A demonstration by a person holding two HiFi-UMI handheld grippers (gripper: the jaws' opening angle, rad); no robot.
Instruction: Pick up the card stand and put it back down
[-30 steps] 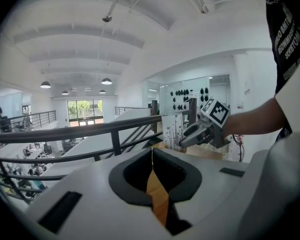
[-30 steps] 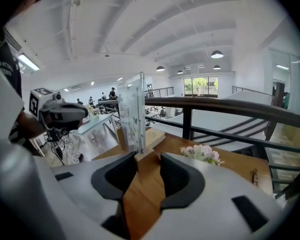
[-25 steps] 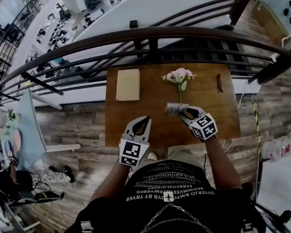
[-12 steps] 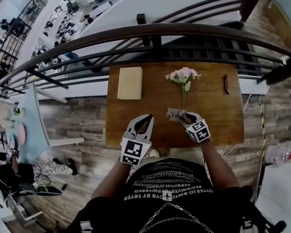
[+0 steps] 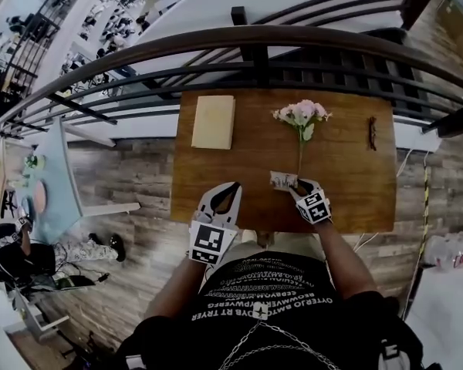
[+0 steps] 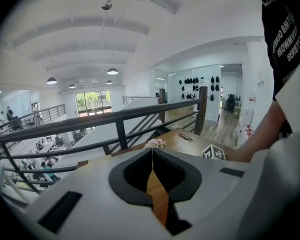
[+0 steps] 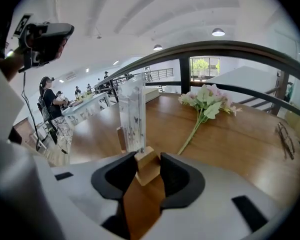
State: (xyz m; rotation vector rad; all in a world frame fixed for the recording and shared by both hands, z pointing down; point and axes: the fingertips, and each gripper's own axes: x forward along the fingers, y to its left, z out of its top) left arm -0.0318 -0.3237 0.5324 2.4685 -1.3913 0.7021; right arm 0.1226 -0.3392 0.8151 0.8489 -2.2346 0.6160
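Lowered toward the railing-side wooden table (image 5: pixel 347 183), right tongs (image 5: pixel 296 184) clamp the card stand (image 5: pixel 282 179); left tongs (image 5: pixel 231 187) closed, empty.

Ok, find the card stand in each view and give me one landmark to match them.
Head view: card stand near the middle of the table's near edge, at the right gripper's tips.
Left gripper view: not in it.
Right gripper view: card stand upright, left of centre, its wooden foot clamped between the jaws.
Shared landmark: the pink flowers lying on the table, seen in all three views.
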